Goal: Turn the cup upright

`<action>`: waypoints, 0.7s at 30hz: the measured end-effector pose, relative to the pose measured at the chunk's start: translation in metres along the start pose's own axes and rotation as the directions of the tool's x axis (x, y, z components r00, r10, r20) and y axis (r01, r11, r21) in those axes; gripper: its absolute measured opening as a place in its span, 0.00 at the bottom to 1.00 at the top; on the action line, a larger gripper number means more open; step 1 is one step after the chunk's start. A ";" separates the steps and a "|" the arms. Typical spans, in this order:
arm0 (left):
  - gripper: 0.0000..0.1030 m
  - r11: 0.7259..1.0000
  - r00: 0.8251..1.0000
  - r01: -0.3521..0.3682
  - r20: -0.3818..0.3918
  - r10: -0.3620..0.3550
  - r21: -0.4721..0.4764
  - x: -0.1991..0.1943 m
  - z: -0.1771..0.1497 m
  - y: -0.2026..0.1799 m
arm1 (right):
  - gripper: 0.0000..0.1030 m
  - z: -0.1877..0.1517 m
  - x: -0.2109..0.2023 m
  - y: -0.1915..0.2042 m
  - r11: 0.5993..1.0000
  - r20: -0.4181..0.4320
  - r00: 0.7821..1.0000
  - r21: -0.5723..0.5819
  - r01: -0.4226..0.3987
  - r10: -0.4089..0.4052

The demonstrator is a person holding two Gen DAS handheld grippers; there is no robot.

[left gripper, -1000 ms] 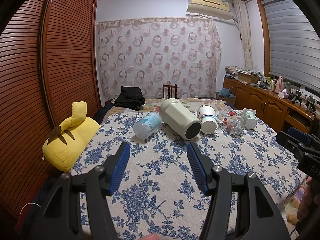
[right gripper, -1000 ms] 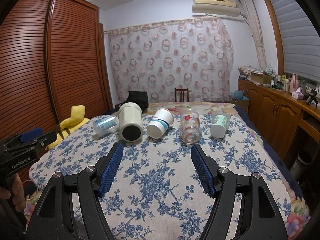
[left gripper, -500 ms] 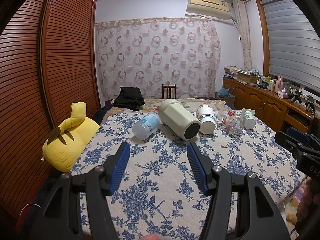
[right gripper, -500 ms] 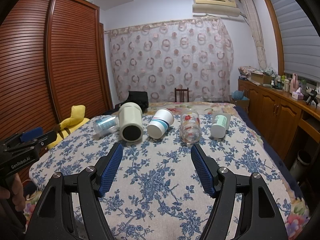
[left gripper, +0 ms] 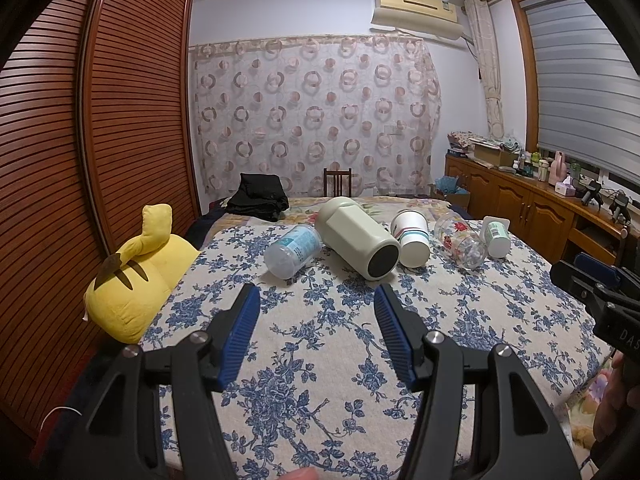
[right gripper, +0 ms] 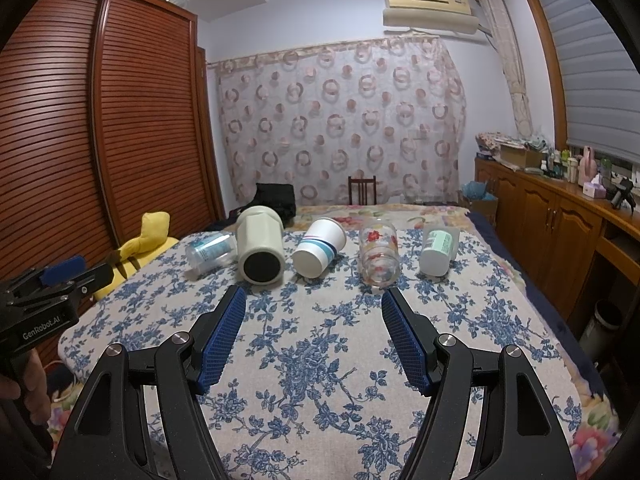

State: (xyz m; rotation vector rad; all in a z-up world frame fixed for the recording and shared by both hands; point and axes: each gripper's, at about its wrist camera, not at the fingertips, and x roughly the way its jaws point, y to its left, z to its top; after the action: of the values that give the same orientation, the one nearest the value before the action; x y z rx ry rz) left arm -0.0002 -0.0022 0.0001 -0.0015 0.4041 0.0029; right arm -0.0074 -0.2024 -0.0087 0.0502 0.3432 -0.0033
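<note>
Five toppled cups on the floral bedspread (right gripper: 320, 344) — left gripper (left gripper: 318, 296) and right gripper (right gripper: 313, 296) fingers spread, holding nothing.

We saw a yellow plush toy (left gripper: 136, 276) lying off the left edge of the bed with the blue-flowered cover (left gripper: 320, 344). A folded black garment (left gripper: 260, 198) lay at the bed's far left corner, with a dark wooden chair (left gripper: 338, 182) beyond the far edge, before a circle-patterned curtain (left gripper: 316, 112). A cream air conditioner (left gripper: 416, 10) hung above.
</note>
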 end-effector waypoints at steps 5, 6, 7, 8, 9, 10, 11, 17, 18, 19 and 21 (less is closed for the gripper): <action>0.57 1.000 1.000 0.000 0.000 0.000 -0.001 0.000 0.000 0.000 | 0.70 0.000 -0.001 0.000 1.000 0.000 1.000 -0.003 -0.001 0.001; 0.57 1.000 1.000 0.001 -0.001 -0.001 -0.001 0.000 0.000 0.000 | 0.70 0.000 -0.001 0.000 1.000 0.001 1.000 -0.002 0.000 0.000; 0.57 1.000 1.000 0.001 -0.002 -0.001 -0.002 0.000 0.000 0.000 | 0.70 0.000 -0.002 0.000 1.000 0.001 1.000 -0.003 -0.001 0.001; 0.57 1.000 1.000 -0.001 -0.001 0.001 -0.001 0.000 0.000 0.000 | 0.70 0.000 -0.001 0.000 1.000 0.001 1.000 -0.002 0.000 0.000; 0.57 1.000 1.000 0.000 -0.002 0.000 -0.002 0.000 0.000 0.000 | 0.70 0.000 -0.002 0.000 1.000 0.001 1.000 -0.001 0.000 0.000; 0.57 1.000 1.000 0.001 -0.003 -0.001 -0.002 0.001 -0.001 -0.002 | 0.70 -0.001 -0.001 0.000 1.000 0.000 1.000 -0.001 -0.001 0.001; 0.57 1.000 1.000 -0.001 -0.006 0.000 -0.003 0.001 -0.001 -0.004 | 0.70 -0.001 -0.001 0.000 1.000 -0.001 1.000 -0.001 -0.001 0.001; 0.57 1.000 1.000 -0.002 -0.022 0.002 -0.009 0.009 -0.011 -0.009 | 0.70 0.000 -0.002 0.002 1.000 -0.002 1.000 -0.004 -0.003 0.003; 0.57 1.000 1.000 -0.004 -0.025 0.004 -0.011 0.011 -0.012 -0.008 | 0.70 0.000 -0.002 0.002 1.000 -0.004 1.000 -0.005 -0.003 0.003; 0.57 1.000 1.000 -0.005 -0.028 0.005 -0.012 0.012 -0.012 -0.008 | 0.70 0.000 -0.002 0.002 1.000 -0.006 1.000 -0.005 -0.005 0.005; 0.57 1.000 0.999 -0.008 -0.039 0.007 -0.011 0.016 -0.012 -0.004 | 0.70 -0.003 0.000 0.001 1.000 -0.011 1.000 -0.004 -0.010 0.010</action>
State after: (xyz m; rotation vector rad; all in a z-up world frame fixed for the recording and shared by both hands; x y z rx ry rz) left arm 0.0103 -0.0058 -0.0171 -0.0108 0.4428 0.0126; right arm -0.0082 -0.2013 -0.0118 0.0475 0.3544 0.0074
